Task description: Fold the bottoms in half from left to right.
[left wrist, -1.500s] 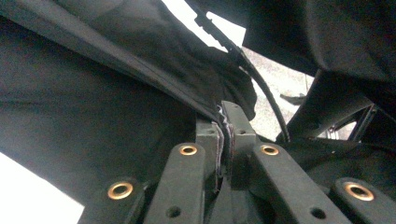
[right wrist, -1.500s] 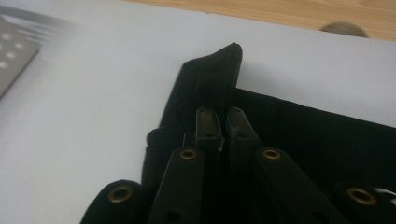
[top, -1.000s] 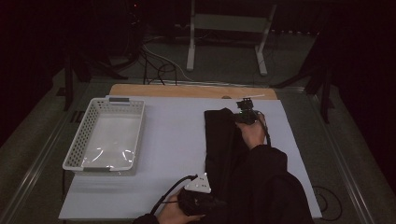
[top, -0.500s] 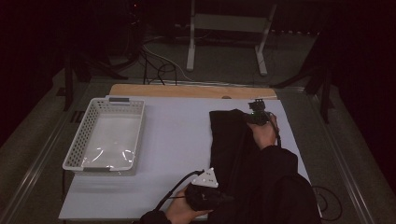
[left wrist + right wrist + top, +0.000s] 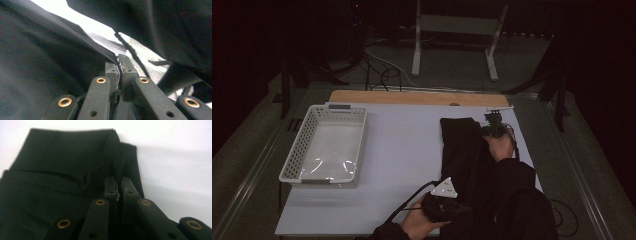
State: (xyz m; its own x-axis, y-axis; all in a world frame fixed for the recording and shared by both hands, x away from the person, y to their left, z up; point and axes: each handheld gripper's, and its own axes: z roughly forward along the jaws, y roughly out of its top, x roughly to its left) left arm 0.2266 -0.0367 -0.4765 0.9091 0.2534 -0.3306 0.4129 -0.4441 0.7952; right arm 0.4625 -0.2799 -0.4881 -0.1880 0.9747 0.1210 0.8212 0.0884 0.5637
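The high view looks forward and down from above the person's side of the table (image 5: 402, 145), far enough off to take in the whole top, the floor beyond and a white basket (image 5: 324, 145) at its left. The left gripper view rides on the left tool (image 5: 120, 65), pressed close against a black cloth (image 5: 45, 67). The right gripper view rides on the right tool (image 5: 118, 185), also close, looking over the same cloth to the white tabletop. All three views share the cloth.
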